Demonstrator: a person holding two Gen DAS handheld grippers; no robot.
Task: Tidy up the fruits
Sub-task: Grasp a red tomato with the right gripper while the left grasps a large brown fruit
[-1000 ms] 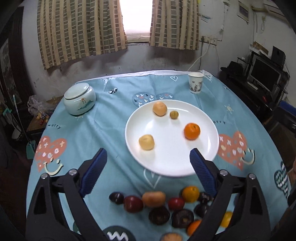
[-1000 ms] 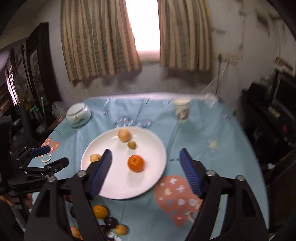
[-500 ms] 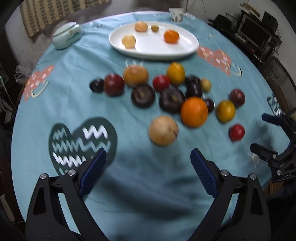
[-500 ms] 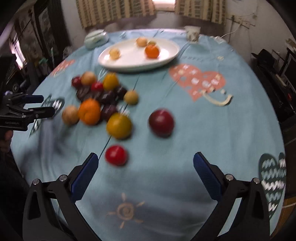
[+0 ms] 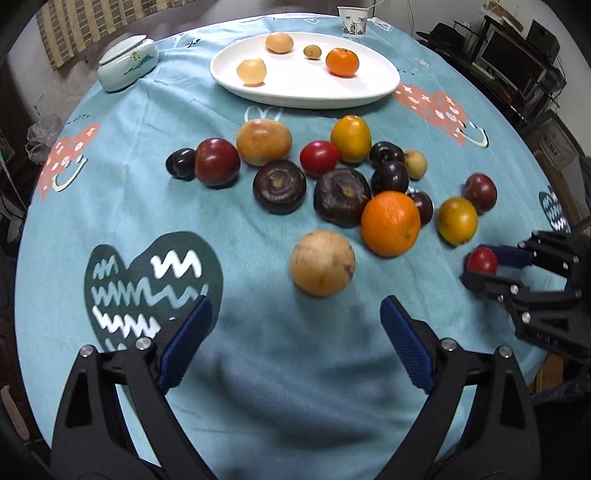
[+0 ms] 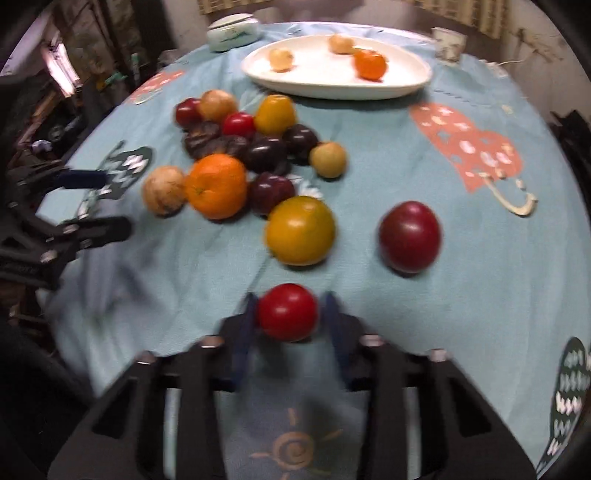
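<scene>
My right fingers (image 6: 288,317) are closing around a small red fruit (image 6: 288,312), which sits between the two blue pads low in the right wrist view; the frame is blurred, so I cannot tell whether both pads press on it yet. My left fingers (image 5: 295,332) stand wide apart with nothing between them, hovering over bare blue cloth of the surface (image 5: 295,387). Just beyond the left fingers lies a pale tan round fruit (image 5: 322,263), and beside it a large orange (image 5: 390,223). From the left wrist view I also see the right gripper at the right edge, with the red fruit at its tips.

Past the red fruit, in the right wrist view, a yellow-orange fruit (image 6: 300,230) and a dark red plum (image 6: 410,237) lie apart from each other. Farther on is the main cluster: two dark purple flattened fruits (image 5: 279,186), several small dark plums, a red tomato-like fruit (image 5: 319,158), a yellow fruit (image 5: 351,138) and a tan one (image 5: 263,142), most touching their neighbours.

Beyond the cluster stands a white plate (image 5: 380,79) carrying a small orange (image 5: 342,61), two pale fruits and a tiny greenish one. To its left is a lidded ceramic jar (image 5: 127,64); behind it, a paper cup (image 5: 352,21).
</scene>
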